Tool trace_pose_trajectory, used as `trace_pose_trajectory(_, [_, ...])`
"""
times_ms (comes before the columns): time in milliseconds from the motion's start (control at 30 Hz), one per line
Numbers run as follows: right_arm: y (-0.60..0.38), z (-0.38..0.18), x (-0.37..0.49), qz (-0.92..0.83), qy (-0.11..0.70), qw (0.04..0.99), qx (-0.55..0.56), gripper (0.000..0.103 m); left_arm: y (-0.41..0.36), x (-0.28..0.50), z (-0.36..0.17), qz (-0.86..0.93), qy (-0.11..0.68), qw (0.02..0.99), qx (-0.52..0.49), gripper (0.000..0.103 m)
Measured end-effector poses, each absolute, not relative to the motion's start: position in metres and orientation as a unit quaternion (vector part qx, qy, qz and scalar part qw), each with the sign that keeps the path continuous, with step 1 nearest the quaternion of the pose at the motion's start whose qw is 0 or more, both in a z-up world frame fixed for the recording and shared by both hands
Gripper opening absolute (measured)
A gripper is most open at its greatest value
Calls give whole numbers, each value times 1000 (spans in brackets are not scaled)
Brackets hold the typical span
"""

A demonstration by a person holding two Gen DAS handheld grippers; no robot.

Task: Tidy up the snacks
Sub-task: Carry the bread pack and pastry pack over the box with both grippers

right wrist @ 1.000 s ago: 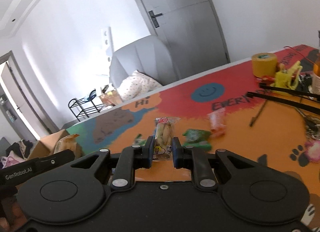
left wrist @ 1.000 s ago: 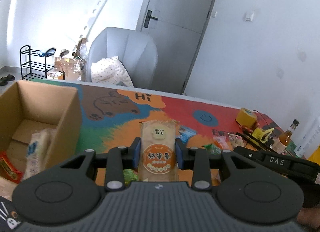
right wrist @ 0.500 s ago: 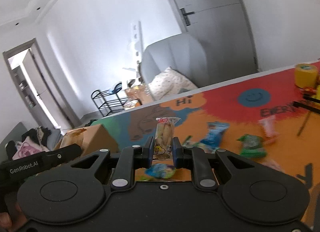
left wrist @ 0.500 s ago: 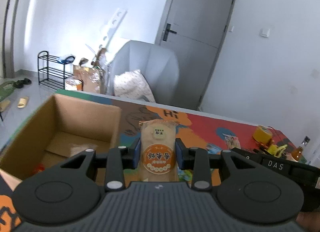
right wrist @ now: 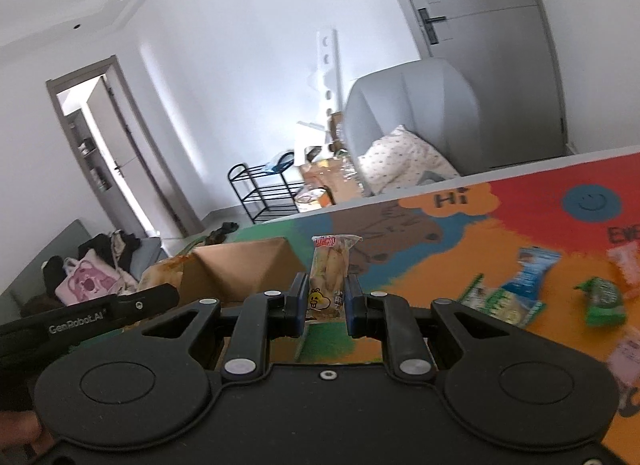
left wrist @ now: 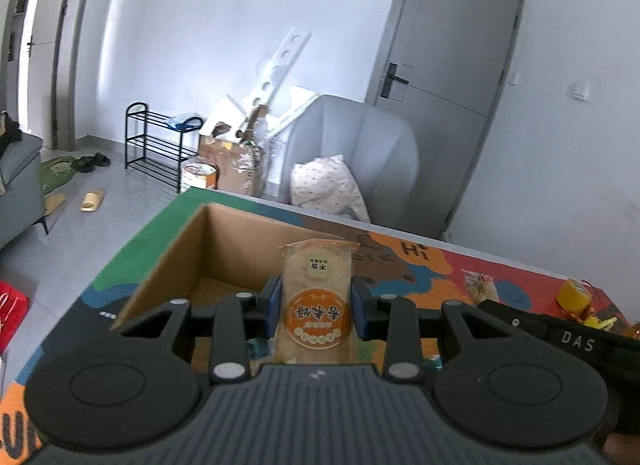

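rice cake pack [left wrist: 316, 301]: beige, orange round label | box [left wrist: 224, 241]: brown | table mat [right wrist: 500, 233]: red, orange, green, cartoon print

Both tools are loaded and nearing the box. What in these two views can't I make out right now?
- Box floor, left wrist view: the left tool and its rice cake pack cover the near part.
- Box interior, right wrist view: only outer walls show.
- Loose packets, right wrist view: blurred, labels unreadable.
- Bread pack in the right tool: small print too small.
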State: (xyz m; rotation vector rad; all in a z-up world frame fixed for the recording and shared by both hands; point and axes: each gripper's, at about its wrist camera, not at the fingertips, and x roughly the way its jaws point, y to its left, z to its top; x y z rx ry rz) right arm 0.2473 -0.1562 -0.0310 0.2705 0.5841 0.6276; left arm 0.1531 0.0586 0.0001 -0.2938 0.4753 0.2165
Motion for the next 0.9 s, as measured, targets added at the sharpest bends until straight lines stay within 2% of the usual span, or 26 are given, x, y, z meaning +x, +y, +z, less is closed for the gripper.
trace_pose_trajectory(400, [-116, -18, 250, 336, 278, 892, 115, 17, 101, 163, 1, 141, 232, 948, -163, 34])
trace_pose_trajectory(533, [-104, -19, 250, 348, 284, 887, 112, 17, 109, 163, 0, 166, 236, 944, -163, 45])
trace_pose_trajectory(733, [-89, -17, 248, 364, 289, 879, 110, 17, 119, 152, -4, 182, 239, 938, -173, 47])
trace_pose_trajectory(900, [-79, -12, 247, 379, 292, 870, 116, 18, 125, 139, -3, 194, 230, 936, -183, 60])
